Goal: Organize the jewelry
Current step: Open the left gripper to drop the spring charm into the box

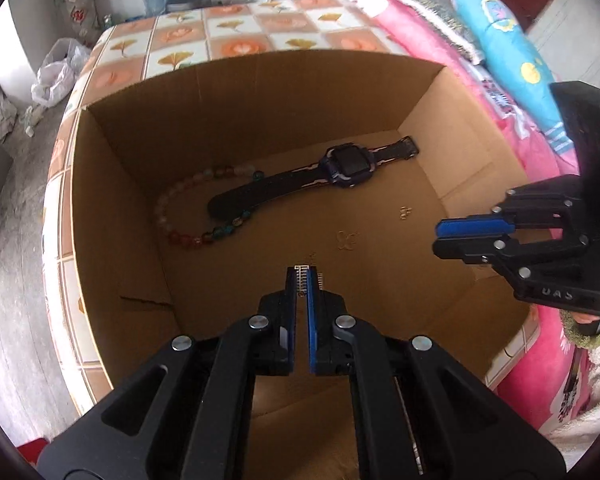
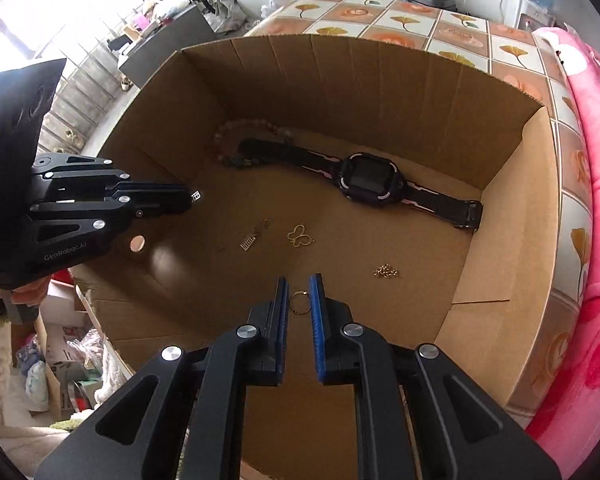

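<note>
Two grippers hang over an open cardboard box (image 2: pixel 500 184) set on a flower-tiled table (image 1: pixel 228 40). The left gripper (image 1: pixel 307 276) is pinched tight on a small silver grid-shaped charm (image 1: pixel 302 278), held above the box floor. The right gripper (image 2: pixel 299 292) is nearly closed, a thin ring (image 2: pixel 299 302) sitting between its blue pads — whether they truly press on it is hard to tell. Down in the box lie a dark watch (image 2: pixel 370 180), a bead bracelet (image 1: pixel 188 216) partly under its strap, a gold butterfly charm (image 2: pixel 300 236), a second grid charm (image 2: pixel 250 242) and a little gold chain (image 2: pixel 386 271), all apart.
</note>
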